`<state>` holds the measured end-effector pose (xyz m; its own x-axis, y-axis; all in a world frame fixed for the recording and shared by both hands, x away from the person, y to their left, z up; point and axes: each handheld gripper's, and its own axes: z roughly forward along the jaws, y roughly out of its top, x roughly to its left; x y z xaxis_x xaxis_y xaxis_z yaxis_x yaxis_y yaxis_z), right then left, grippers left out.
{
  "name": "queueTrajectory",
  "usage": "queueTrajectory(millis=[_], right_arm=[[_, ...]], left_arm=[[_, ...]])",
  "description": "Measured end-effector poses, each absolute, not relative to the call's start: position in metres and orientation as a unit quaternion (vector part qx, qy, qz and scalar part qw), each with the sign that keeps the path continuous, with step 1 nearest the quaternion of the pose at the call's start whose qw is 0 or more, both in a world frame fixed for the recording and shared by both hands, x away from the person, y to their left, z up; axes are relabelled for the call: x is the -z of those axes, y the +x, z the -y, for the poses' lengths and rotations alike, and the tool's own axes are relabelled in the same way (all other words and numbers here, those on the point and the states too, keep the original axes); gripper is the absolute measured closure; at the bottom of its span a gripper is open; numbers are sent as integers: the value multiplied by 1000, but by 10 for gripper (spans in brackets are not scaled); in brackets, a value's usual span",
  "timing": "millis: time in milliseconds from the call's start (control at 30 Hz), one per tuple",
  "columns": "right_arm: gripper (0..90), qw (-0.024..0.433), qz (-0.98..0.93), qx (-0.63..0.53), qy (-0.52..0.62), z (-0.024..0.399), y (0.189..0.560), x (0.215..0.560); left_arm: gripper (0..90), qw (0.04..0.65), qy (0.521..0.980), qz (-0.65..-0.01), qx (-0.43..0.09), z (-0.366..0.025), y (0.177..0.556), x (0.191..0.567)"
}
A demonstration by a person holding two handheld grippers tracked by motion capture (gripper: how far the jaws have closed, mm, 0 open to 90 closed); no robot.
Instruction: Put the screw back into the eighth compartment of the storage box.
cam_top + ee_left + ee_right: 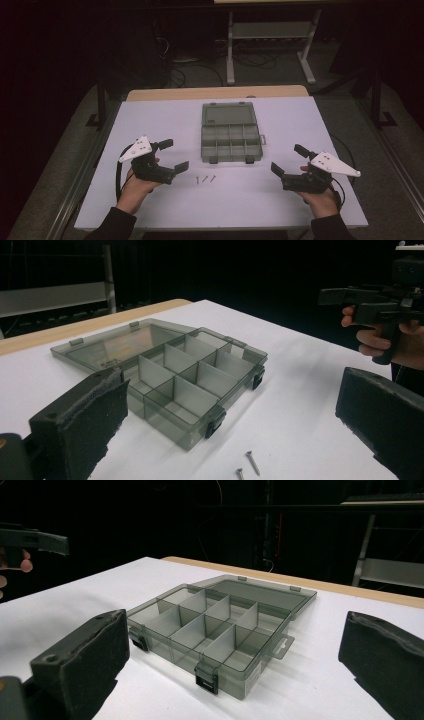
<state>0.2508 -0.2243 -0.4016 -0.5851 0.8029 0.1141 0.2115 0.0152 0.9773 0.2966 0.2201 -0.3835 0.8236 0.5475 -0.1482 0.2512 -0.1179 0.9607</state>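
An open, smoky-grey plastic organizer box (231, 132) lies mid-table with its lid folded flat behind it and its divided compartments empty. Three small screws (205, 178) lie loose just in front of it. My left gripper (175, 155) rests open at the left of the screws, nothing between its jaws. My right gripper (288, 158) stands open at the right, also empty. The left gripper view looks across the box (185, 370) and two screws (252, 462) toward the right gripper (370, 300). In the right gripper view the box (220, 625) sits between my wide jaws.
The white table top (150, 200) has a wooden strip (215, 93) along its far edge. Beyond it stand a white metal frame (270, 40) and floor cables (195, 70) in a dark room. A dark rail (80, 175) runs along the table's left side.
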Motion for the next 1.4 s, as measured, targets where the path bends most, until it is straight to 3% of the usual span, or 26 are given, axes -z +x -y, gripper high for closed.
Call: queueTrajectory(millis=[833, 1267, 1333, 1400], right_arm=[[0, 249, -668, -590, 380, 225, 253, 403], [0, 249, -668, -591, 378, 225, 254, 403], [0, 247, -667, -591, 381, 226, 253, 403], [0, 246, -667, -591, 382, 226, 253, 403]], left_arm=[[2, 593, 756, -257, -106, -179, 317, 381], [70, 563, 773, -269, -110, -157, 331, 379], [139, 559, 776, -271, -109, -157, 333, 379], [149, 545, 785, -273, -111, -156, 331, 381]])
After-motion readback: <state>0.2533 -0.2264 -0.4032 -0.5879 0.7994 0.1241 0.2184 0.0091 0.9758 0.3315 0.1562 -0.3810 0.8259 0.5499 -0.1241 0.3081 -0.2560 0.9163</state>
